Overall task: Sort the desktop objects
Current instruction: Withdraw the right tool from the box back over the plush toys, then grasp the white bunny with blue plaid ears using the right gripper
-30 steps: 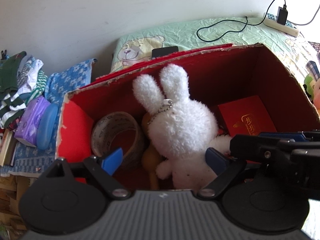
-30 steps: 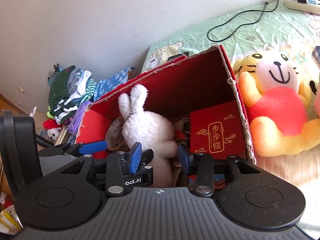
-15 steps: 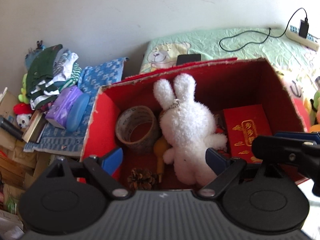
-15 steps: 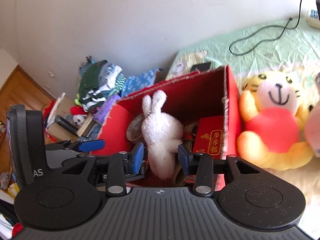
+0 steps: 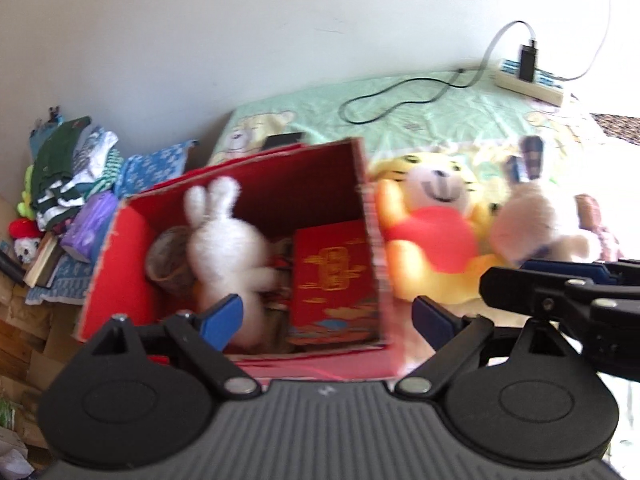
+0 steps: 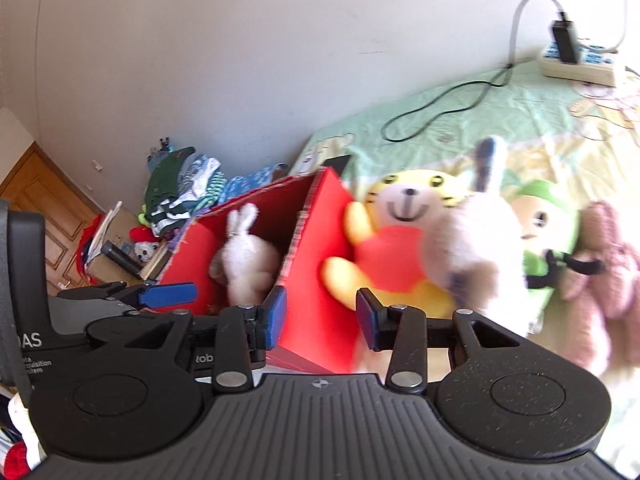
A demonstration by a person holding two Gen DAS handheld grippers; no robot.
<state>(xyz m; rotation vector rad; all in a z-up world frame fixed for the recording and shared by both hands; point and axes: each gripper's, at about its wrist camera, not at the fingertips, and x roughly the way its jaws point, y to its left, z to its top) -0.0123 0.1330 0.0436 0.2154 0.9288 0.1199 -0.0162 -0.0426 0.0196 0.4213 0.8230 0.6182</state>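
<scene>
I am holding both hand-held grippers empty above the near end of the bed — the left gripper [image 5: 326,316] with its jaws standing wide, the right gripper [image 6: 320,318] with a narrower gap, nothing between either pair. The red box [image 5: 362,184] is sitting on the bed near its left edge and serving as the bin: a white rabbit [image 5: 224,236] is leaning upright against a tape roll [image 5: 164,258], with a red packet [image 5: 332,276] propped against the right wall, packed on end so more will fit, I judge. The toys still to sort are lying in a row just right of the box — a tiger [image 6: 404,236] touching its wall, a grey rabbit [image 6: 476,248] beside it, then a green doll [image 6: 548,228] and a pink plush [image 6: 608,264]. I am judging the tiger to be the next pick, being nearest. Both views are blurred.
</scene>
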